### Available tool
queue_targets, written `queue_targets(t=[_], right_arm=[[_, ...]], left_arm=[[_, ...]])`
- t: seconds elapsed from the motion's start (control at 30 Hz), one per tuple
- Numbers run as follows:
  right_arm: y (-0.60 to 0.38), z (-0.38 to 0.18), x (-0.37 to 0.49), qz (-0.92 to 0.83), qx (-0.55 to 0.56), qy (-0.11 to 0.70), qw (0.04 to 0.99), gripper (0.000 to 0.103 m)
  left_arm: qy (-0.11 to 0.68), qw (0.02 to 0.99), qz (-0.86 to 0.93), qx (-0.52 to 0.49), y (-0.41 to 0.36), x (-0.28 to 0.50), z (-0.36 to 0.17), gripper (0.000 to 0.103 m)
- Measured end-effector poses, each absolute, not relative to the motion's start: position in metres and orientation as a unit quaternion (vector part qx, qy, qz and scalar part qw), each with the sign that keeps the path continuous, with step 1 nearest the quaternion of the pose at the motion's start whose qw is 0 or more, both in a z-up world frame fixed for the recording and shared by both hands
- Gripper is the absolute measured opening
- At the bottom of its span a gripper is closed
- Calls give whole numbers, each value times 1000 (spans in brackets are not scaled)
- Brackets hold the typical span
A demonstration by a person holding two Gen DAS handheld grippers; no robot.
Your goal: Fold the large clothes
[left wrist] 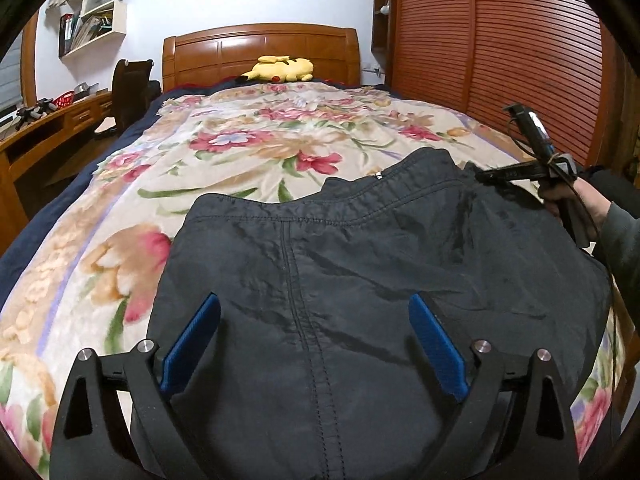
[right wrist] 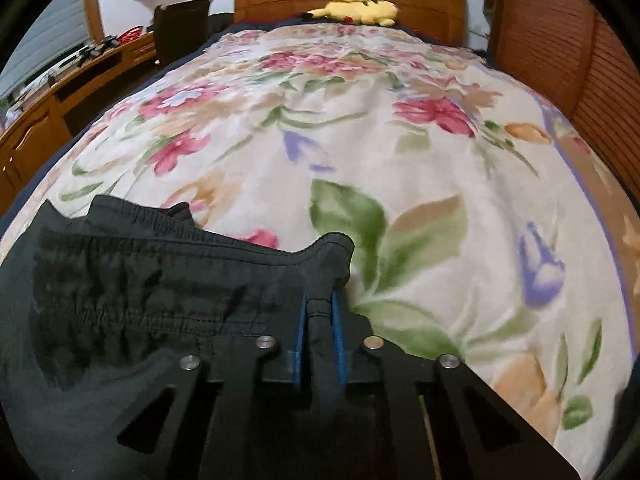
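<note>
- The left gripper (left wrist: 314, 312) hangs nearest the left wrist camera with its two blue pads (left wrist: 191, 344) spread wide, gripping nothing; dark cloth lies under and between them.
- The right gripper (right wrist: 319, 304) has its two blue pads drawn close together, pinching a rolled fold of the black garment (right wrist: 140, 300) at its near edge.
- That one garment (left wrist: 360, 280) lies spread on the near end of the floral blanket (left wrist: 248, 148); its lower part runs out of the left wrist view at the bottom, so its full shape cannot be told.
- A stitched seam runs up its middle, and a gathered elastic band shows in the right wrist view, where the cloth is blurred and partly hidden behind the gripper frame.
- In the left wrist view the right gripper (left wrist: 486, 178) appears at the garment's far right corner, held by a hand (left wrist: 568, 200) that is cut off at the picture's edge.
- Farther off, one yellow plush toy (left wrist: 280, 69) lies against the wooden headboard (left wrist: 260, 46).
- One dark chair (left wrist: 130, 92) stands beside the desk (left wrist: 48, 128) on the left; the small items on the desk are too blurred to count.
- Wall shelves (left wrist: 96, 12) hang above.
</note>
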State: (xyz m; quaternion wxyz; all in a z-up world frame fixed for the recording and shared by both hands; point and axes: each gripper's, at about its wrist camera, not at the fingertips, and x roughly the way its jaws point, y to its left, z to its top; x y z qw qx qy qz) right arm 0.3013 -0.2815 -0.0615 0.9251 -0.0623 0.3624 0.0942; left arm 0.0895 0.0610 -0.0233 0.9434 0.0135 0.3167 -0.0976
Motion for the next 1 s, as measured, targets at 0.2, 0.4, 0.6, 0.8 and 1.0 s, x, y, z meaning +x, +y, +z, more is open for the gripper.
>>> queue_targets(t=[0.2, 0.4, 0.6, 0.8, 1.0], right_arm=[[-292, -56, 306, -9, -47, 378, 924, 7], [-265, -27, 280, -3, -77, 335, 939, 53], [-225, -21, 236, 79, -87, 306, 945, 65], [-166, -47, 218, 179, -113, 330, 920, 57], [-140, -76, 243, 165, -138, 348, 913, 53]], left_arm=[[305, 949, -78, 13, 63, 87, -20, 96], [297, 951, -81, 14, 64, 82, -15, 96], [294, 951, -91, 13, 64, 75, -12, 96], [300, 950, -90, 19, 66, 72, -14, 96], [319, 943, -90, 20, 68, 74, -21, 96]])
